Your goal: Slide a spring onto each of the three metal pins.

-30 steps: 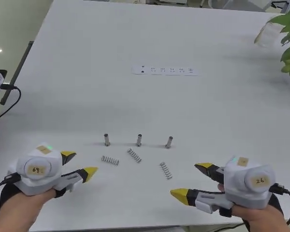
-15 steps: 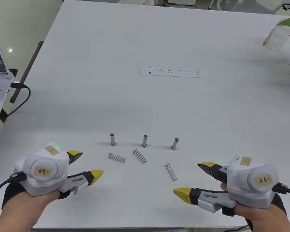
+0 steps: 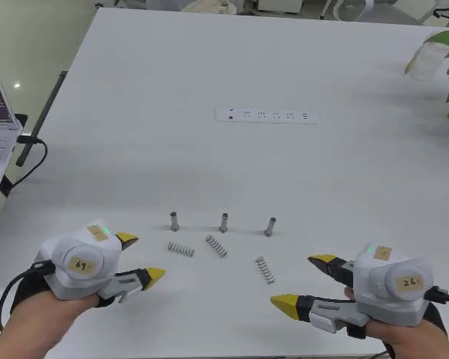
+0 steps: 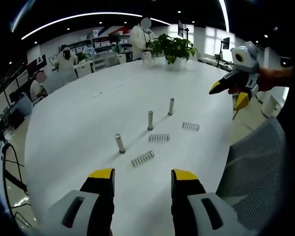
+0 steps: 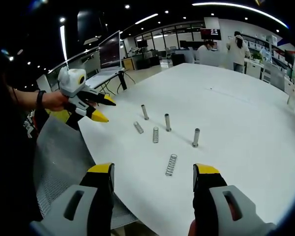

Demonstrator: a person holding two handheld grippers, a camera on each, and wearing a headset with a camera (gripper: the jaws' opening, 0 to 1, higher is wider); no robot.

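Left tongs, perhaps a touch nearer the springs, and right tongs both apart, empty.

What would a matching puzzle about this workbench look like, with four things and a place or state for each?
Things: 1 metal pins; 2 springs; 3 power strip; 4 left tongs.
States: A white, farthest away; B lying on their sides; C standing upright in a row; D open, holding nothing.
Pairs: 1-C, 2-B, 3-A, 4-D.
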